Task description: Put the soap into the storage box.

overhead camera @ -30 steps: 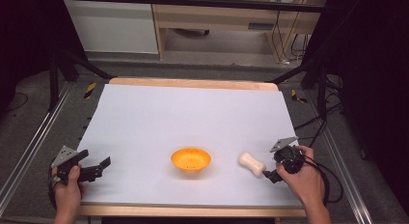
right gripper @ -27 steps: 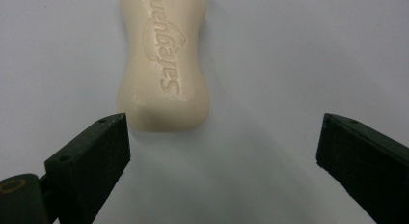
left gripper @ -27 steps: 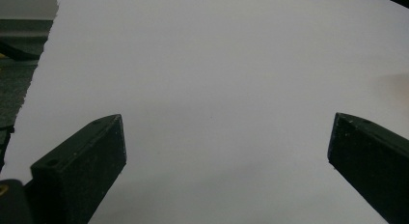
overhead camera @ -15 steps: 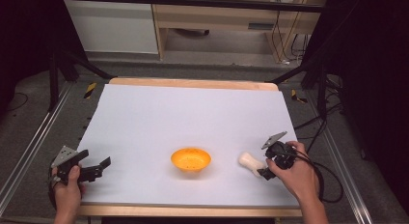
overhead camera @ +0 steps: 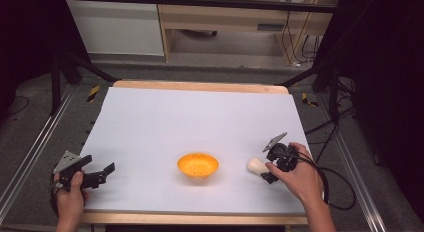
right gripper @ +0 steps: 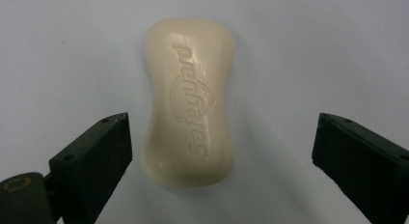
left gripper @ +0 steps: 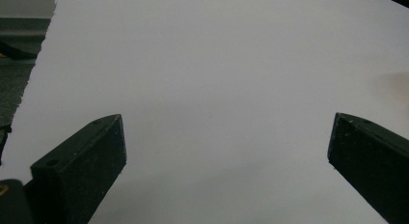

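One soap bar (right gripper: pixel 189 103) lies near the table's (overhead camera: pixel 200 112) front edge, right of the orange bowl (overhead camera: pixel 198 165). Our right gripper (right gripper: pixel 219 156) straddles it wide open, holding nothing; we judge it hard, slick, best pinched at the waist. Our left gripper (left gripper: pixel 226 151) gapes empty.

The high view sits above the near edge of the worktop (overhead camera: pixel 200 117), looking forward and down over the whole sheet. The right gripper view hangs really close over the soap (right gripper: pixel 189 101), facing almost straight down; the high view has that same bar (overhead camera: pixel 256 165) near the right edge. The left gripper view skims low over bare sheet, probably toward the far-left corner.
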A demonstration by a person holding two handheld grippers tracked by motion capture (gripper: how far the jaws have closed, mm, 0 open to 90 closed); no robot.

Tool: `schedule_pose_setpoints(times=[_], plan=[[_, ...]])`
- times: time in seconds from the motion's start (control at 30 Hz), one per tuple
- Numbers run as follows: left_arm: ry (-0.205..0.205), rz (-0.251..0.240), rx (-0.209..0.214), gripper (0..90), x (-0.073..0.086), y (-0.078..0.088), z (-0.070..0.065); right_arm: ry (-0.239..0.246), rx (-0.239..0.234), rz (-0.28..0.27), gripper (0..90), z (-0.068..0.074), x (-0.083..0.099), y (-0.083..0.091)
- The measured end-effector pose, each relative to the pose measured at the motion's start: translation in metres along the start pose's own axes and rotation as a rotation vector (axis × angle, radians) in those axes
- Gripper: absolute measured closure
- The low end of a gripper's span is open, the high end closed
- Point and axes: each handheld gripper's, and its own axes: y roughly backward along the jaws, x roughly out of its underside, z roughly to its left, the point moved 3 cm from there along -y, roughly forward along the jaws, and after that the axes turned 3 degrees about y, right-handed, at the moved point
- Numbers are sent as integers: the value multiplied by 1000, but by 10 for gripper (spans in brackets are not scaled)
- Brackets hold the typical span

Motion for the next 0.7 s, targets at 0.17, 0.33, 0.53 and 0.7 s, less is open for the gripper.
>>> schedule_pose_setpoints(times=[0.17, 0.33, 0.53, 0.7], plan=[[1, 0, 0, 0, 0, 0, 0, 0, 4, -5, 126, 1, -6, -1], [2, 0, -3, 0, 0, 0, 1, -14, 20, -9, 91, 0, -10, -2], [3, 1, -3, 0, 0, 0, 1, -7, 15, 6, 73, 3, -13, -5], [3, 2, -3, 0, 0, 0, 1, -14, -6, 22, 91, 4, -15, -8]])
